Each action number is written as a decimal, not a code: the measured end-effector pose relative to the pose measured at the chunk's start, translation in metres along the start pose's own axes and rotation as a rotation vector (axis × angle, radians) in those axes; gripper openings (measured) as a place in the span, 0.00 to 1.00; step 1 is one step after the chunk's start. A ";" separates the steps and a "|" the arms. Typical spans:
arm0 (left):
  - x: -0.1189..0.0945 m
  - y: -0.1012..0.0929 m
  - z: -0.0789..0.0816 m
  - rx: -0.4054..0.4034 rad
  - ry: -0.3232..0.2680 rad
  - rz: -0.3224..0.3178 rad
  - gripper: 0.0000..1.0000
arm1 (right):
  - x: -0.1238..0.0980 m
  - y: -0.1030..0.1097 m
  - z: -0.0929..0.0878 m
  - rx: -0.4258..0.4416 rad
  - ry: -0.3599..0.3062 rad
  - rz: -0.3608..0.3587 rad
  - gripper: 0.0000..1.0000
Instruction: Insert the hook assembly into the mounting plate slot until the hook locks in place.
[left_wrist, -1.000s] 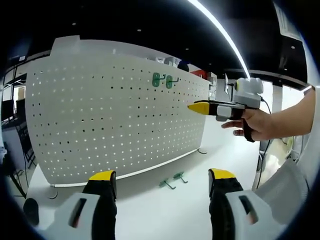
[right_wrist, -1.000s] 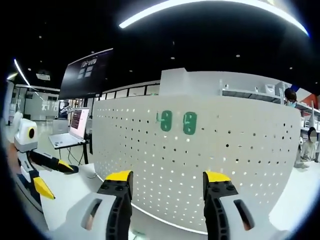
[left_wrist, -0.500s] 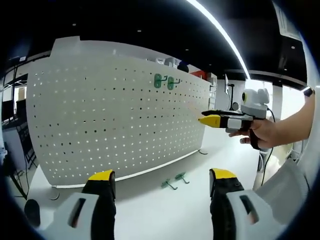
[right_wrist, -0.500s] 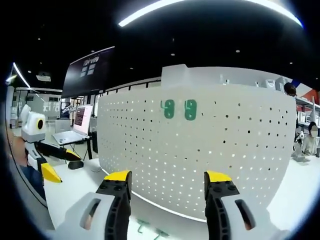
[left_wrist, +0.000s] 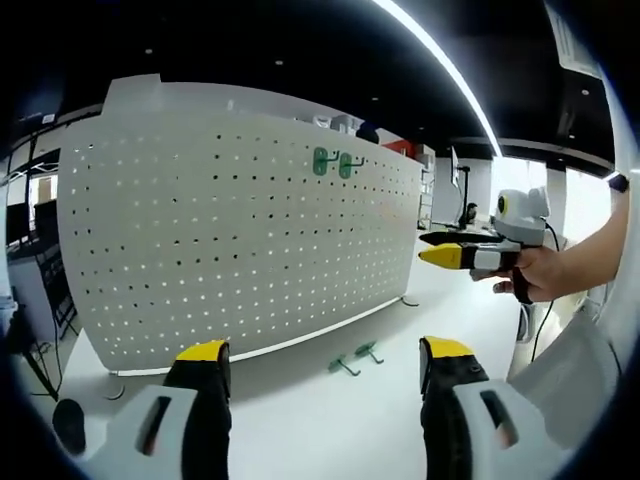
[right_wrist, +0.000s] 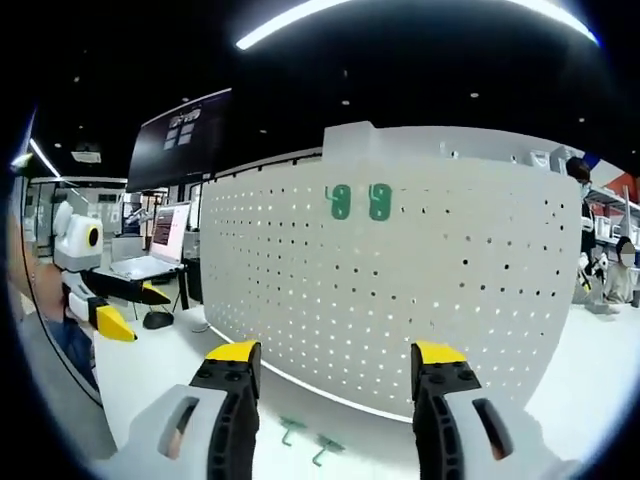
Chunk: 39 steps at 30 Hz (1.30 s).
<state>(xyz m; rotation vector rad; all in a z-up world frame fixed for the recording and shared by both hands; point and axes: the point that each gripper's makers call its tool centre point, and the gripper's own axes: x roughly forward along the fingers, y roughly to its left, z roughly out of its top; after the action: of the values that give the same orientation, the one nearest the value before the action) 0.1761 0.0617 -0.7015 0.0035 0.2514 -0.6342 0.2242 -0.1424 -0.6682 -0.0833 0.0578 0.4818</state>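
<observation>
Both my claws are released and empty; I'd lower the right gripper squarely over one loose green hook on the table before heading for the pegboard.

I see a white desk carrying the upright white pegboard, which stands on small feet. Two green hooks lie loose on the desk just in front of the pegboard; farther along I see an open laptop and a dark mouse.
</observation>
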 end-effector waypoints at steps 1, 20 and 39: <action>0.000 0.001 -0.001 -0.001 0.002 0.001 0.79 | -0.002 0.000 -0.002 0.004 0.005 -0.001 0.59; -0.004 0.002 -0.015 0.004 0.036 -0.014 0.80 | -0.033 -0.008 -0.033 0.032 0.073 0.012 0.62; -0.016 0.009 -0.038 0.016 0.092 -0.017 0.80 | -0.056 -0.001 -0.058 0.065 0.136 0.023 0.64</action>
<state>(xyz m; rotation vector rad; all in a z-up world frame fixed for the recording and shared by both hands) 0.1603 0.0813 -0.7351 0.0464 0.3354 -0.6535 0.1734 -0.1746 -0.7214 -0.0518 0.2076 0.4969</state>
